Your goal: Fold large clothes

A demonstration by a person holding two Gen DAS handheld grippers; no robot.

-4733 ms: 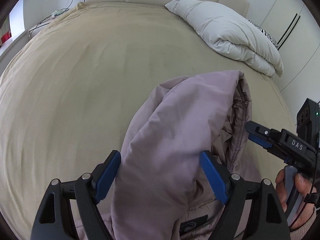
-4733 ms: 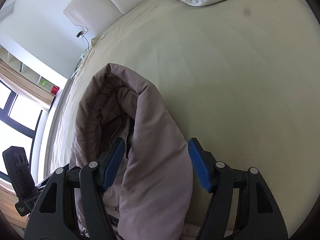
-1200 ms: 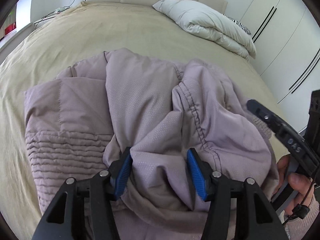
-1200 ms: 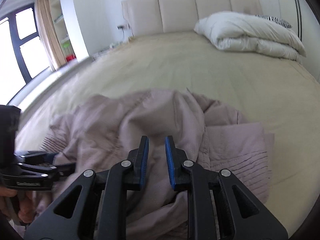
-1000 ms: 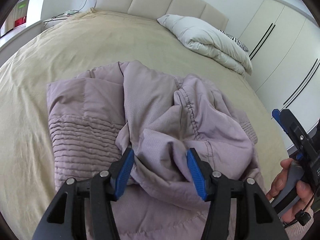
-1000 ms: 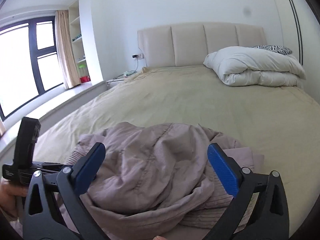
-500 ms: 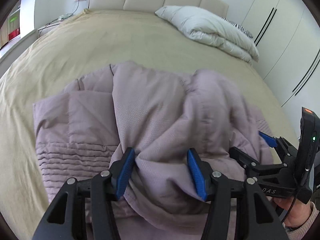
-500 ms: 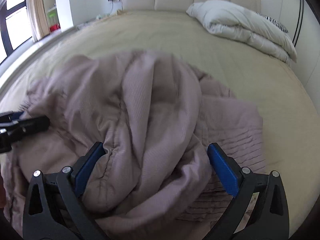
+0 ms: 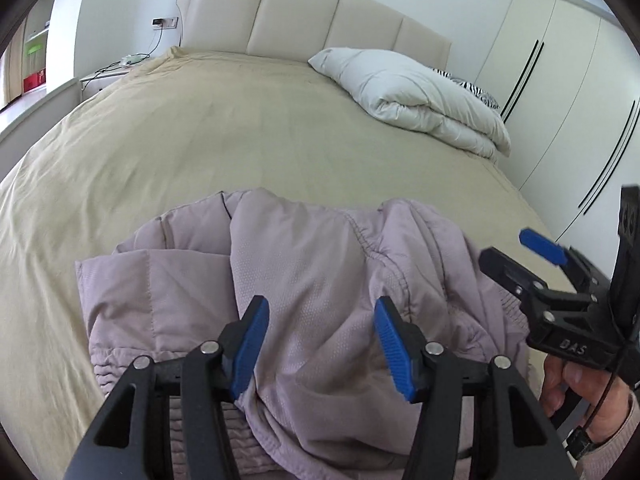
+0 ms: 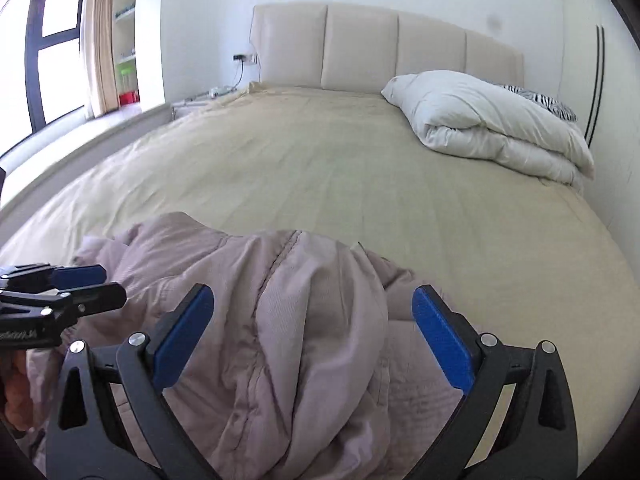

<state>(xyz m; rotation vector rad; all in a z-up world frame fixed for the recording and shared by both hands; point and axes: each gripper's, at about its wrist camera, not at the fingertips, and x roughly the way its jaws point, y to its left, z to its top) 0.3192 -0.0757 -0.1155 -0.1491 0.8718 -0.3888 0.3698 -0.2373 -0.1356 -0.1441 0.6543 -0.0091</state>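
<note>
My left fingers (image 9: 256, 344) pinch a thick bunched fold of the mauve padded jacket (image 9: 304, 280), both blue pads pressed into the cloth. My right fingers (image 10: 188, 328) stand wide apart, straddling a raised hump of the same jacket without squeezing it; in the left view that right gripper (image 9: 516, 260) hovers just beside the garment's edge, its pads bare. The jacket lies heaped at the near end of the beige bed (image 9: 248, 128), a ribbed hem showing at one side. I judge the folding barely begun: the heap needs spreading flat, then sleeves and body folded. A white duvet (image 9: 412, 96) sits well apart.
</note>
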